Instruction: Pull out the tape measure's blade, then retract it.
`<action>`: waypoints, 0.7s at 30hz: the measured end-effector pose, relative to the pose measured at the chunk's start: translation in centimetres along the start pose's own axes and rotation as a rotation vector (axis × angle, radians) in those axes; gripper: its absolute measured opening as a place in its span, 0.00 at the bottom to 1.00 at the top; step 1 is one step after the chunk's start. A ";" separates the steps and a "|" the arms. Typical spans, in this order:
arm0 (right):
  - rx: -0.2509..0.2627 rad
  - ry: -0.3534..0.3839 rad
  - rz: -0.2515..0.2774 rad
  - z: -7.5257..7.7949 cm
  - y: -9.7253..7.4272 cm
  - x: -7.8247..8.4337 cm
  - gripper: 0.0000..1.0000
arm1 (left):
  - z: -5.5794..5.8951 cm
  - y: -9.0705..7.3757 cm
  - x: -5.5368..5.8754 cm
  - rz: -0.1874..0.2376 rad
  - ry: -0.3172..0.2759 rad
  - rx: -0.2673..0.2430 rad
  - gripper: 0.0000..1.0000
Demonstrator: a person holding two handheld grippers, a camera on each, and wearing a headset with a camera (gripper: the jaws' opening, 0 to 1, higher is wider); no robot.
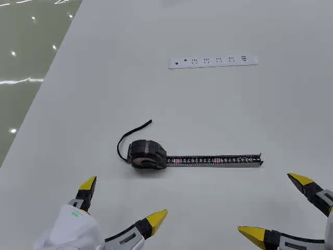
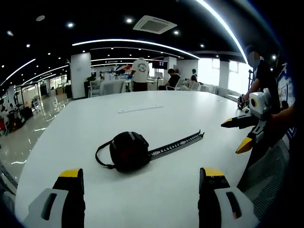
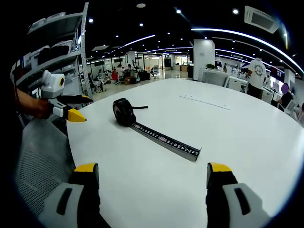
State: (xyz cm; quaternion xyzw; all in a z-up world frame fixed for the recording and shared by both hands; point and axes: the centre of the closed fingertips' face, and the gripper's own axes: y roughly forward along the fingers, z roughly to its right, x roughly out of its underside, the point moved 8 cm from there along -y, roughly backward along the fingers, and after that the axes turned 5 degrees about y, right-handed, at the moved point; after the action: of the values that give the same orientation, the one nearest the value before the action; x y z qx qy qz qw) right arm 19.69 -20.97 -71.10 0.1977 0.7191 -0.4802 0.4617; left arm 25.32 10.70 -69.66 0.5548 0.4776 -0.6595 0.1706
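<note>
**Blade is lying out; you are coming to the retract step.**
You are holding the left gripper (image 1: 124,199) and right gripper (image 1: 271,204) wide open and empty at 6 o'clock of the tape's case (image 1: 147,154), clear of it. The blade (image 1: 216,160) is running toward 3 o'clock on the table (image 1: 208,104). Next, likely, you are needing to pin the case and free the lock. The table's edge (image 1: 47,88) is running past at 9 o'clock, with open room elsewhere.

I see bright, sharp overhead light; glare dots the floor (image 1: 26,67) at ten o'clock; fisheye edges bend.
</note>
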 end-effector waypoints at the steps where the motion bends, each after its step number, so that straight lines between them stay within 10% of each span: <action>1: -0.003 -0.001 -0.001 0.0 0.0 0.0 0.95 | 0.1 0.1 -0.1 0.000 -0.002 -0.008 0.98; 21: -0.115 -0.099 -0.050 2.7 1.4 -0.3 0.84 | 0.6 3.1 0.0 -0.026 -0.054 -0.091 0.95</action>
State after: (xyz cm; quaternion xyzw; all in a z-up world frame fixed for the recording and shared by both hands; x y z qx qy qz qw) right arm 22.08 -22.64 -71.87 0.1285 0.7266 -0.4587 0.4952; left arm 27.37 8.68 -71.05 0.5222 0.5095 -0.6540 0.2001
